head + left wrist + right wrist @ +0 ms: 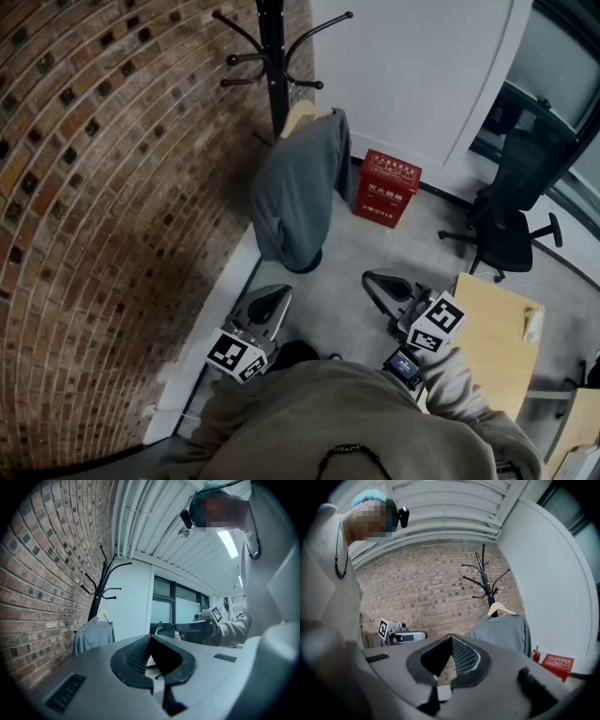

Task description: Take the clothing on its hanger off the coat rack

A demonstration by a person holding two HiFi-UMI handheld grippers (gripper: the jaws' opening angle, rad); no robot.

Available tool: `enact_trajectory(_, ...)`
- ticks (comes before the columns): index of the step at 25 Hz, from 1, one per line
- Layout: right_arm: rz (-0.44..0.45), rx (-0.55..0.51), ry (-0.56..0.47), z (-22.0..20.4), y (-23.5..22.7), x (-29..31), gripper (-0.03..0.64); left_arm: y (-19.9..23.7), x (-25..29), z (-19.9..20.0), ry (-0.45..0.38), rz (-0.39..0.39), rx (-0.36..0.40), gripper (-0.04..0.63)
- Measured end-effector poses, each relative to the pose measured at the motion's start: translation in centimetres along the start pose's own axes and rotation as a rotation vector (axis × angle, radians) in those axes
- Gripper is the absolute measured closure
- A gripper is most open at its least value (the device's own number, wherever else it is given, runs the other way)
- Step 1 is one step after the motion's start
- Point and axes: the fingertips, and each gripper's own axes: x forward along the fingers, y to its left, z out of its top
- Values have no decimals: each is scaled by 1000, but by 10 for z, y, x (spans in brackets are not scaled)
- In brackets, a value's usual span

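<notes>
A grey garment (298,192) hangs on a wooden hanger (306,114) from the black coat rack (273,56) beside the brick wall. Both grippers are held low and near my body, well short of the garment. My left gripper (269,302) points toward the rack's base and is shut with nothing in it. My right gripper (381,281) is also shut and empty. The left gripper view has the garment (93,637) far off to the left, beyond the closed jaws (151,638). From the right gripper, the garment (502,632) and hanger (502,609) sit to the right of its jaws (451,637).
A red box (386,187) stands on the floor against the white wall, right of the rack. A black office chair (511,220) is at the right. A light wooden table (494,342) is close to my right arm. The brick wall (103,216) runs along the left.
</notes>
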Motion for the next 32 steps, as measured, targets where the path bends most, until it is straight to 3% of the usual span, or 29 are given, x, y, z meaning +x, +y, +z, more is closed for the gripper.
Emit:
enact_trajectory(4, 26, 10, -17, -1, -21, 2, 609, 24, 8, -6, 13, 17, -9, 589)
enact_trajectory(7, 35, 22, -3, -7, -48, 19, 609, 47, 19, 31, -67, 2, -13, 589)
enact_trajectory(9, 19, 26, -12, -3, -72, 36, 609, 61, 33, 60, -122, -27, 49, 589)
enact_trajectory(12, 6, -20, -13, 18, -106, 80, 609, 104, 66, 71, -110, -42, 149, 589)
enact_trajectory(16, 66, -149, 10, 58, -147, 150, 609, 173, 108, 79, -115, -70, 134, 589)
enact_trajectory(22, -7, -273, 11, 112, -242, 214, 609, 260, 162, 83, -74, -54, 102, 589)
enact_trajectory(26, -18, -353, 81, 125, -292, 240, 609, 286, 193, 107, -111, -71, 130, 589)
enact_trajectory(32, 40, -332, 73, 133, -320, 267, 609, 304, 219, 114, -149, -9, 98, 589)
